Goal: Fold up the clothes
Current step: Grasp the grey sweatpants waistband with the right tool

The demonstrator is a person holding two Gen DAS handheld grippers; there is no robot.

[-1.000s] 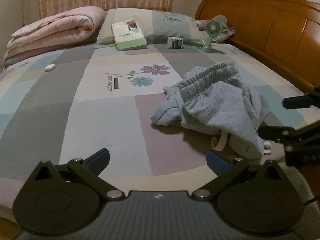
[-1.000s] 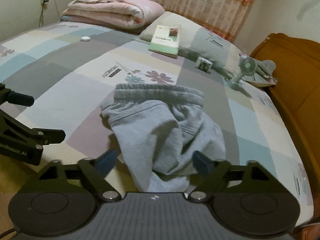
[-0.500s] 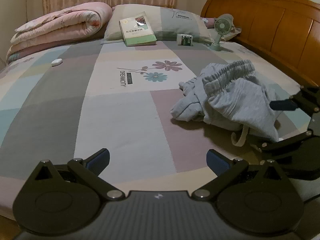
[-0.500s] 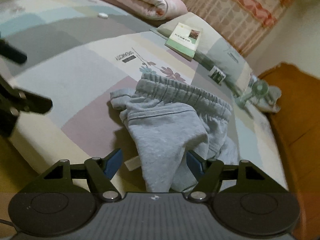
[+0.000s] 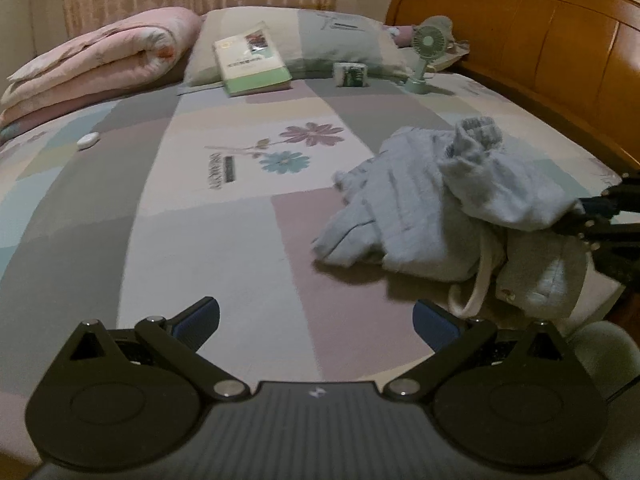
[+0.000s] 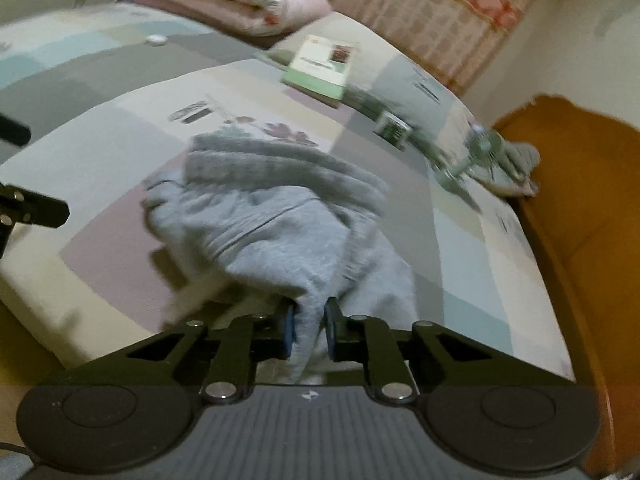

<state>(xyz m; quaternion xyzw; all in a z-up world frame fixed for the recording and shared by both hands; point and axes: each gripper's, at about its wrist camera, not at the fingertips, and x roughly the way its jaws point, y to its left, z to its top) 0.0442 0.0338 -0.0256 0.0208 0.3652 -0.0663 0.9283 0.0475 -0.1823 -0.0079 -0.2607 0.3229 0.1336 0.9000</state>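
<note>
Crumpled grey sweatpants (image 5: 440, 200) lie near the front right of the patchwork bed (image 5: 224, 240), a white drawstring (image 5: 476, 288) hanging in a loop. In the right wrist view the jaws of my right gripper (image 6: 310, 324) are closing, and their blue pads pinch a fold of the pants (image 6: 272, 232) at the near edge. The left wrist view shows that gripper (image 5: 592, 216) at the far right, tugging the cloth. My left gripper (image 5: 316, 314) hangs open over bare sheet, left of the pants, with nothing between its fingers. It also shows at the left edge (image 6: 24, 204).
At the bed's far end lie a rolled pink quilt (image 5: 100, 56), a pillow (image 5: 320, 44) with a green book (image 5: 252, 64), a small box (image 5: 351, 74), a green fan (image 5: 426, 52) and a small white object (image 5: 88, 141). A wooden headboard (image 5: 540, 48) runs along the right.
My right gripper's jaws went from wide open to pinched on the near edge of the pants, bunching them. The left gripper drifted, still open.
</note>
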